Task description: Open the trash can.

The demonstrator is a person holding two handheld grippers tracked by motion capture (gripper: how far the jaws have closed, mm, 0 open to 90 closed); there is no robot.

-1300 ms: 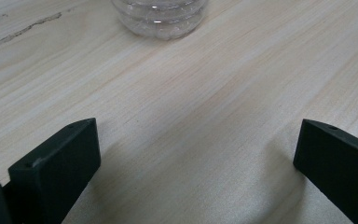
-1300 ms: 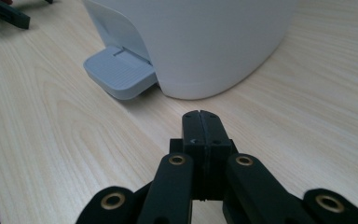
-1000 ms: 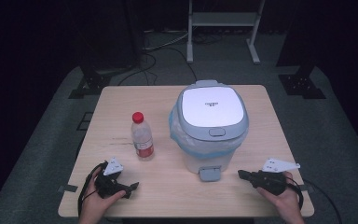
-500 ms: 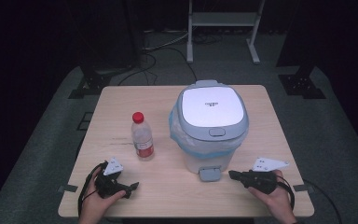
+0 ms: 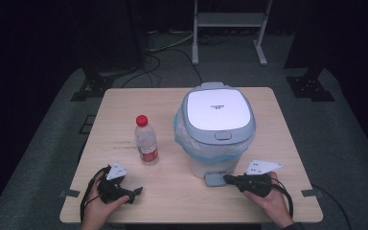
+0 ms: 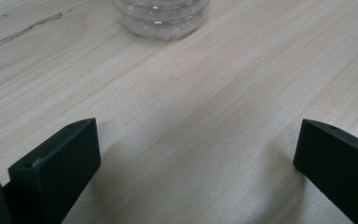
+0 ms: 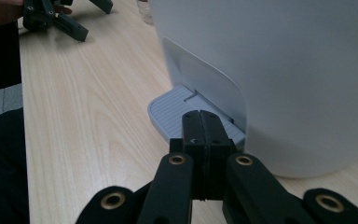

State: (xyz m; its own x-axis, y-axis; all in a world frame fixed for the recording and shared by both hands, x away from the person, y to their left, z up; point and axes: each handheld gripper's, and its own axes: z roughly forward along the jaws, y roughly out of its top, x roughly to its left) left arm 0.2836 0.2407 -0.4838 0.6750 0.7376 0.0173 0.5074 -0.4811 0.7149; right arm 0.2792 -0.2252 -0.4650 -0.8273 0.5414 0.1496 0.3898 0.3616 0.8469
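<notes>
Pale wood made up the table [image 5: 278, 120], and on it a white and grey pedal bin [image 5: 215, 129] stood a little right of centre, lid down, with a thin plastic liner [image 5: 184, 139] bunched out under the rim. Its grey foot pedal [image 5: 214, 179] stuck out from the base toward the person's edge. Just left of the bin stood 1 clear plastic bottle [image 5: 146, 142], upright, with a red cap and a red label.

At the near right, the right hand [image 5: 273, 203] held the right gripper [image 5: 226, 179] low over the table, its tip at the pedal. In the right gripper view its 2 black jaws were pressed together with no gap and nothing between them, their tips over the ribbed pedal [image 7: 177, 112] beside the bin wall [image 7: 284, 70]; whether they touched the pedal could not be told.

At the near left, the left hand [image 5: 98, 206] held the left gripper [image 5: 136, 190] on or just above the table, well apart from the bin. In the left gripper view its 2 jaws stood wide apart over bare wood, and the bottle's base [image 6: 161, 18] showed ahead of them, near but not touching.
</notes>
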